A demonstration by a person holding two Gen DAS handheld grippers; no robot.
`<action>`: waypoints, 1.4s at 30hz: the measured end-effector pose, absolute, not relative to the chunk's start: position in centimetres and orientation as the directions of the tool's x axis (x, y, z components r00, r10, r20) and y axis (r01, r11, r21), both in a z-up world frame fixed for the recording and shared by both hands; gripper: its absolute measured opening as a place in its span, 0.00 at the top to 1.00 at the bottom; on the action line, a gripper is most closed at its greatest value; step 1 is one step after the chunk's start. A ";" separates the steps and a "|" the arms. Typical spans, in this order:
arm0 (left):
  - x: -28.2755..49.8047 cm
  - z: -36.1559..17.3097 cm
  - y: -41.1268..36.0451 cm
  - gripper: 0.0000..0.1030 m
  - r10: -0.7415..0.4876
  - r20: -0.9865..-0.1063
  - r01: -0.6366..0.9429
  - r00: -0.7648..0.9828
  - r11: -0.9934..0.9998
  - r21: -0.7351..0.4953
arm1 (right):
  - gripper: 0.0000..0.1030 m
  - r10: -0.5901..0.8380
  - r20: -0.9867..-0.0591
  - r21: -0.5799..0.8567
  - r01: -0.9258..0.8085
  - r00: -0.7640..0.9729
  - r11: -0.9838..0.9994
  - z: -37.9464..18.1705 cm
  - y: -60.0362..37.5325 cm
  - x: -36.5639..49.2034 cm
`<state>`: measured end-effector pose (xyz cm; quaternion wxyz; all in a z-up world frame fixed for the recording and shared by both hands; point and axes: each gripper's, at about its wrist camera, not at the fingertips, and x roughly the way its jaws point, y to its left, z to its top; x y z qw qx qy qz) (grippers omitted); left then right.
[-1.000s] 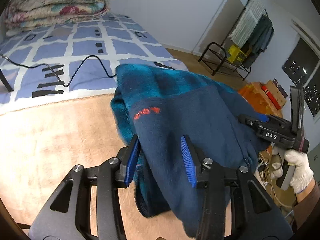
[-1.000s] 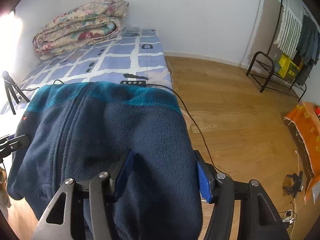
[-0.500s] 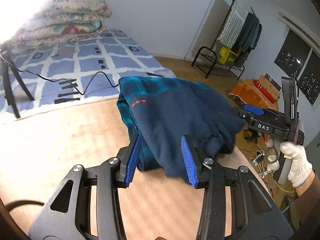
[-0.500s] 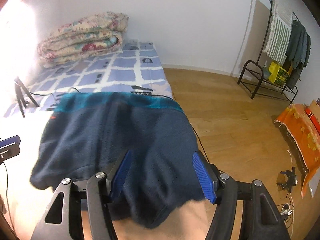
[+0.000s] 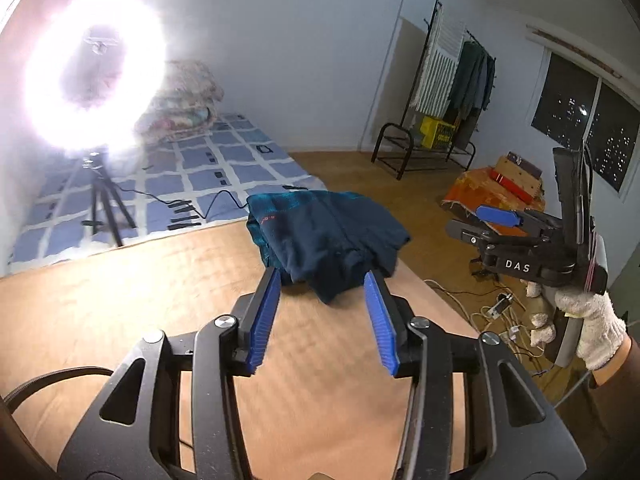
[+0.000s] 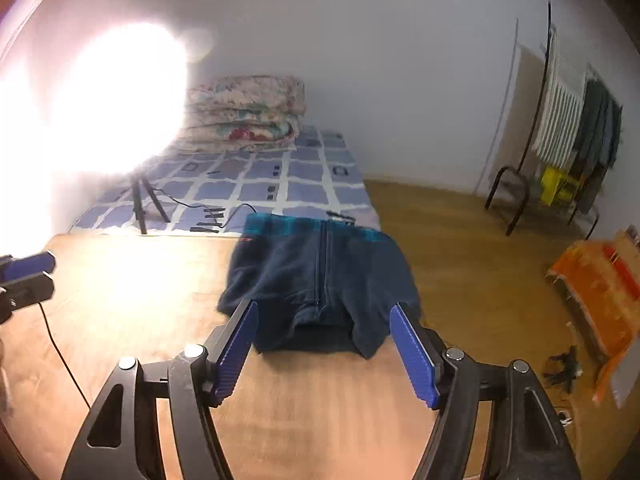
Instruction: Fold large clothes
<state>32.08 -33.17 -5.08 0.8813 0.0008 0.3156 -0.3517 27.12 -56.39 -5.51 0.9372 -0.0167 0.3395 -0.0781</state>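
Navy fleece jacket [image 6: 320,280] lay folded at the desk's [image 5: 120,320] far edge, near the bed [image 5: 224,168]. Your left claw [image 5: 320,320] and right claw [image 6: 324,344] were both released and widening, nothing between the pads. Judgement: the front hem looked rumpled; you should smooth it flat before the next fold.

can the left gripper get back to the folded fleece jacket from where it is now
Probably yes. The left gripper is empty, its jaws opening, and the navy fleece jacket lies straight ahead on the tan table. Only bare tabletop shows between them. The right gripper is off to the side, not across that path.
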 end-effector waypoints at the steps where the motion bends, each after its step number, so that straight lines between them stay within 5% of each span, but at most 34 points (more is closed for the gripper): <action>1: 30.7 -4.4 -32.3 0.55 -0.618 -0.552 0.618 0.560 0.755 -0.218 | 0.28 -0.157 -0.623 -0.084 0.135 0.766 0.987 -4.7 -55.6 25.8; 9: 21.4 -1.2 -27.5 0.55 -0.589 -0.523 0.618 0.617 0.773 -0.141 | 0.18 -0.139 -0.586 -0.041 0.143 0.798 0.989 -1.5 -50.2 16.9; 12: 18.1 -1.2 -26.2 0.43 -0.573 -0.523 0.617 0.632 0.779 -0.108 | 0.11 -0.146 -0.565 -0.050 0.143 0.812 0.989 -1.2 -48.3 13.9; 17: 13.6 -2.1 -24.7 0.42 -0.557 -0.533 0.616 0.637 0.783 -0.083 | 0.10 -0.146 -0.544 -0.028 0.156 0.826 0.987 -1.5 -46.4 10.0; 21: 10.6 -3.0 -23.8 0.29 -0.544 -0.533 0.610 0.648 0.790 -0.065 | 0.00 -0.159 -0.519 -0.012 0.179 0.840 0.984 -1.8 -45.4 7.7; 29: 7.9 -3.9 -22.6 0.05 -0.515 -0.515 0.580 0.685 0.814 -0.043 | 0.00 -0.151 -0.496 0.004 0.176 0.855 0.984 -2.6 -43.5 5.9; 42: 7.2 -6.0 -22.9 0.00 -0.368 -0.563 0.495 0.740 0.864 0.086 | 0.00 -0.178 -0.464 -0.057 0.171 0.868 0.984 -3.2 -41.1 4.3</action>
